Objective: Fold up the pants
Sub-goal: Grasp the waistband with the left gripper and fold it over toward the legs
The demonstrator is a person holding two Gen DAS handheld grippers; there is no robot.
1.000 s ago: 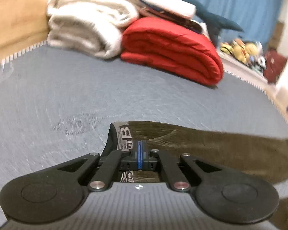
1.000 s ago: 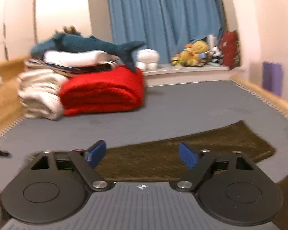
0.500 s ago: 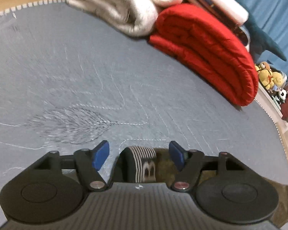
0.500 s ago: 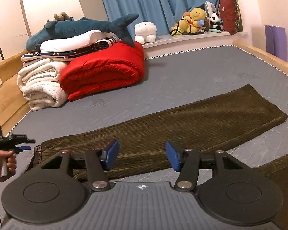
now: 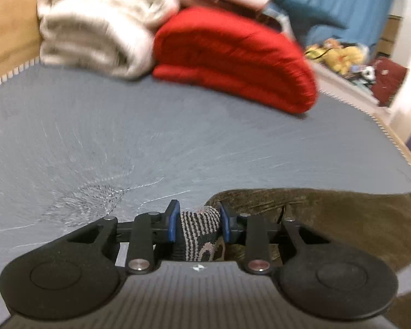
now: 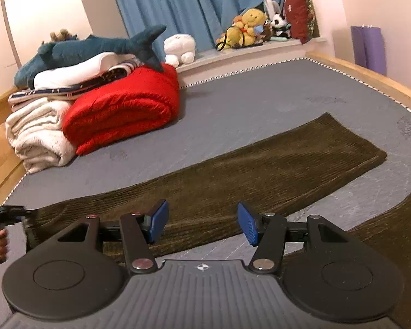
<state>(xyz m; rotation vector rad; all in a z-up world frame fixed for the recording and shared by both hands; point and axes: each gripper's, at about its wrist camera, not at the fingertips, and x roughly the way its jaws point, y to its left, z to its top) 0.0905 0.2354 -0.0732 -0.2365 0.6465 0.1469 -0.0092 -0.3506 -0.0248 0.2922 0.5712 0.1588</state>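
Note:
Dark olive corduroy pants (image 6: pixel 260 170) lie flat on the grey mattress (image 6: pixel 260 96), one leg stretched to the right, the other leg (image 6: pixel 391 235) at the lower right. My left gripper (image 5: pixel 198 223) is shut on the striped black-and-white waistband (image 5: pixel 198 235), with the olive fabric (image 5: pixel 328 219) trailing to the right. My right gripper (image 6: pixel 202 222) is open and empty, hovering above the near edge of the upper leg. The left gripper also shows at the far left of the right wrist view (image 6: pixel 5 213), at the waist end.
A folded red blanket (image 6: pixel 123 112), cream blankets (image 6: pixel 35 134) and a plush shark (image 6: pixel 96 46) are stacked at the far left of the mattress. Plush toys (image 6: pixel 249 24) sit on the window ledge. A wooden bed frame (image 6: pixel 370 74) borders the right side.
My left gripper opened half a second ago and has now closed on the waistband. My right gripper stayed open and rose, looking down along the leg.

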